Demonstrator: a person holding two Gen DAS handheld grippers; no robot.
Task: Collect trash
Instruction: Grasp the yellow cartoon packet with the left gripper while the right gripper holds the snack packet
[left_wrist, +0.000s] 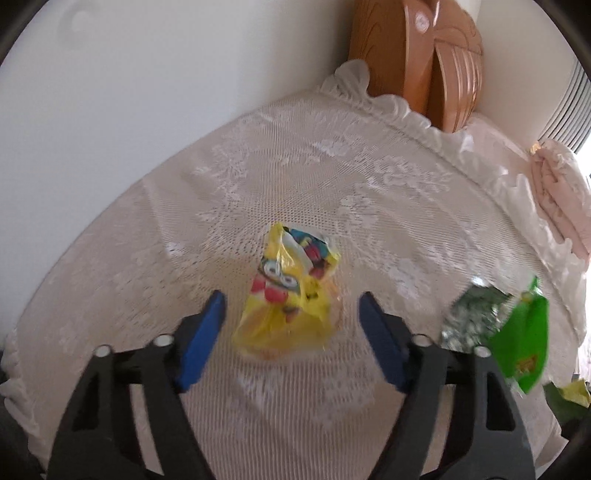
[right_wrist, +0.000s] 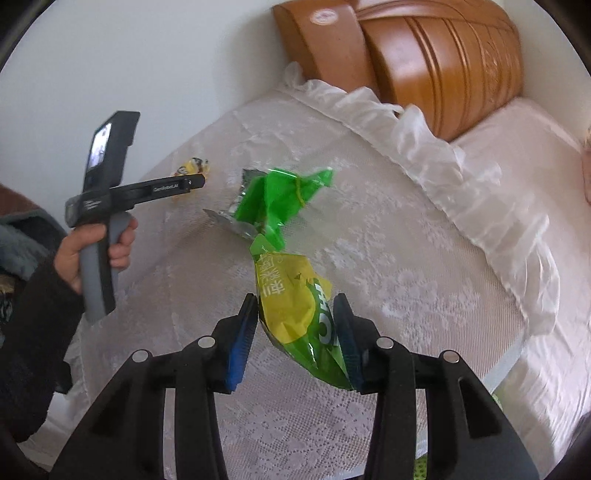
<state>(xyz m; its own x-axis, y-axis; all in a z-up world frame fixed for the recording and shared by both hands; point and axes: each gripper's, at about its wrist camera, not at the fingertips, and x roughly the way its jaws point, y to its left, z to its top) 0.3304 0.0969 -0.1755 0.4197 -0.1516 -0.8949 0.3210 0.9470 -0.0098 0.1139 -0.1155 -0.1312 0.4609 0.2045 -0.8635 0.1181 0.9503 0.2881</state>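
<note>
A crumpled yellow cartoon wrapper (left_wrist: 288, 295) lies on the lace bedspread (left_wrist: 295, 177). It sits between the blue pads of my left gripper (left_wrist: 291, 297), which stands open and does not touch it. My right gripper (right_wrist: 296, 300) is shut on a green and yellow snack bag (right_wrist: 295, 317), held above the bed. A second green wrapper with a silver inside (right_wrist: 273, 199) lies on the spread beyond it and shows at the right of the left wrist view (left_wrist: 498, 325). In the right wrist view a hand (right_wrist: 92, 247) holds the left gripper (right_wrist: 192, 182) over the yellow wrapper (right_wrist: 192, 166).
A wooden headboard (right_wrist: 424, 55) stands at the far end against a white wall (left_wrist: 147, 74). A ruffled white pillow cover (right_wrist: 443, 155) and pink bedding (left_wrist: 561, 199) lie to the right. The person's dark sleeve (right_wrist: 33, 332) is at the left edge.
</note>
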